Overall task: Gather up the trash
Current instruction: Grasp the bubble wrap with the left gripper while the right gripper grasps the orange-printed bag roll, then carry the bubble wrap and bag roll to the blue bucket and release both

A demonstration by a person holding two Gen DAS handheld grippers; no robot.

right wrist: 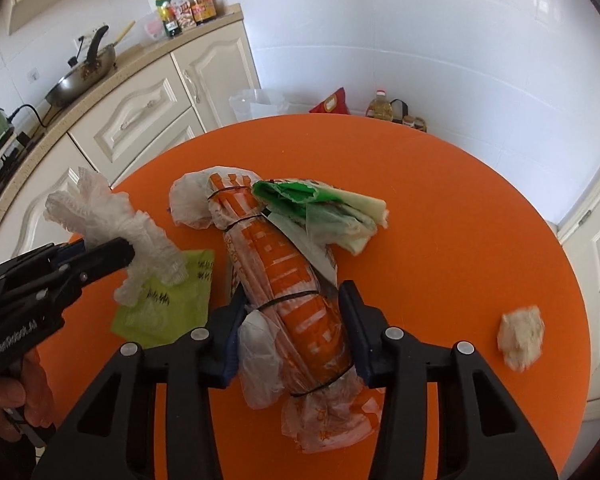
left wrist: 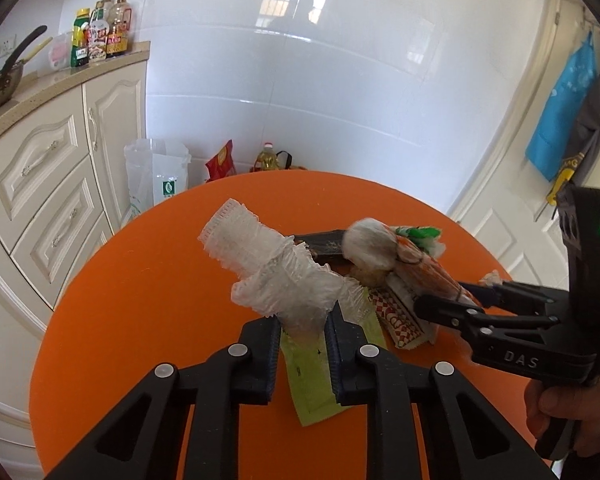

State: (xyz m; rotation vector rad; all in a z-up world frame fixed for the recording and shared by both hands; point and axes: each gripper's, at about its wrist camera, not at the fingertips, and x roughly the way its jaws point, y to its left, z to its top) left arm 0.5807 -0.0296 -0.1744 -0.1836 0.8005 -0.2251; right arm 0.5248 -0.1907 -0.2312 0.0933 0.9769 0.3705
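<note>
Now left tongs [left wrist: 303, 332] clamped on white foam netting [left wrist: 276, 268], right tongs [right wrist: 292, 328] clamped on orange bag bundle [right wrist: 292, 280].

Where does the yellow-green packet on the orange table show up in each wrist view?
Left wrist view: the yellow-green packet lies low at centre, between the left gripper's jaws, under the white foam netting.
Right wrist view: the packet sits lower left, beside the orange-and-white bag bundle.
Shared landmark: the orange table.

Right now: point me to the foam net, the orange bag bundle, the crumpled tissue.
foam net [left wrist: 276, 276], left wrist view, its middle.
orange bag bundle [right wrist: 288, 280], right wrist view, banded midsection.
crumpled tissue [right wrist: 521, 335], right wrist view, centre.
</note>
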